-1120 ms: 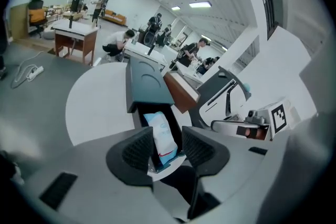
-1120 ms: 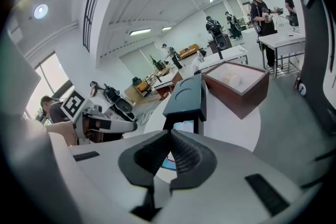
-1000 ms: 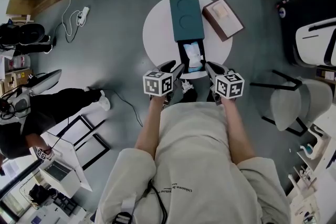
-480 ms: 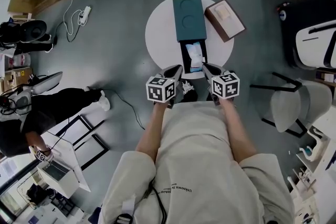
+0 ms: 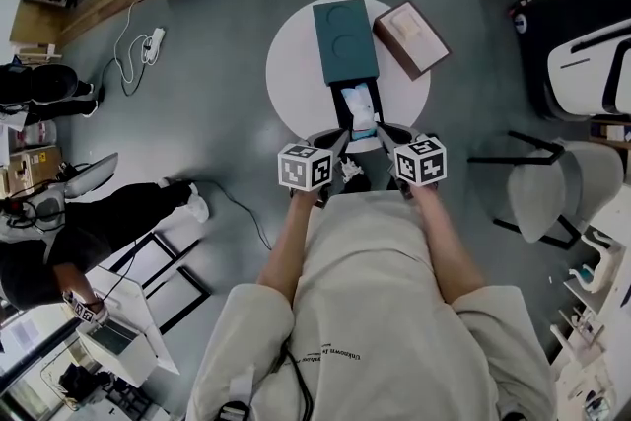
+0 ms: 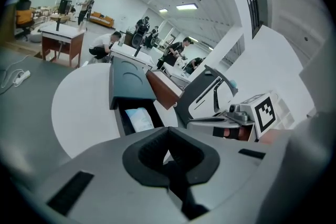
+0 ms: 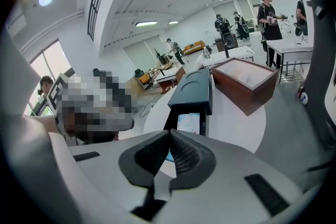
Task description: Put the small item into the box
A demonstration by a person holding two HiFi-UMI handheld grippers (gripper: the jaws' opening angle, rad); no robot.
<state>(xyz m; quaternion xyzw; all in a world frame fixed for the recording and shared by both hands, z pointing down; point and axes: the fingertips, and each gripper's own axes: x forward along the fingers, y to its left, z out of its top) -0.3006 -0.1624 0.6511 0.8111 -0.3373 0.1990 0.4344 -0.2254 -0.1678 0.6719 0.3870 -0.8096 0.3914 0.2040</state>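
Left gripper (image 5: 330, 137): lower centre-left of the head view, at the near rim of the round white table (image 5: 291, 64). Its jaws have just been closing and are now clenched pad to pad. Its own view shows nothing between them.

Centre: teal box (image 5: 345, 39), a sleeve with its black tray (image 5: 341, 113) drawn out toward the person. The small item (image 5: 362, 108), a white-and-blue packet, lies flat inside the tray, apart from both grippers.

Right of centre: right gripper (image 5: 389, 133), beside the tray's near end. Its jaws are likewise pressed together and empty.

Upper right: brown box (image 5: 411, 37), open with a tan lining, just beside the teal sleeve. Probably no part of the job.

Judgement: the item is in, and what remains looks like sliding the tray home.
- Set a closed tip squarely on the tray's near end wall.
- Push along the sleeve's long axis, not across it.
- The sleeve will likely skate on the smooth top, so brace it with the other gripper.
- Watch the packet at the sleeve mouth; if it rides up it may jam.
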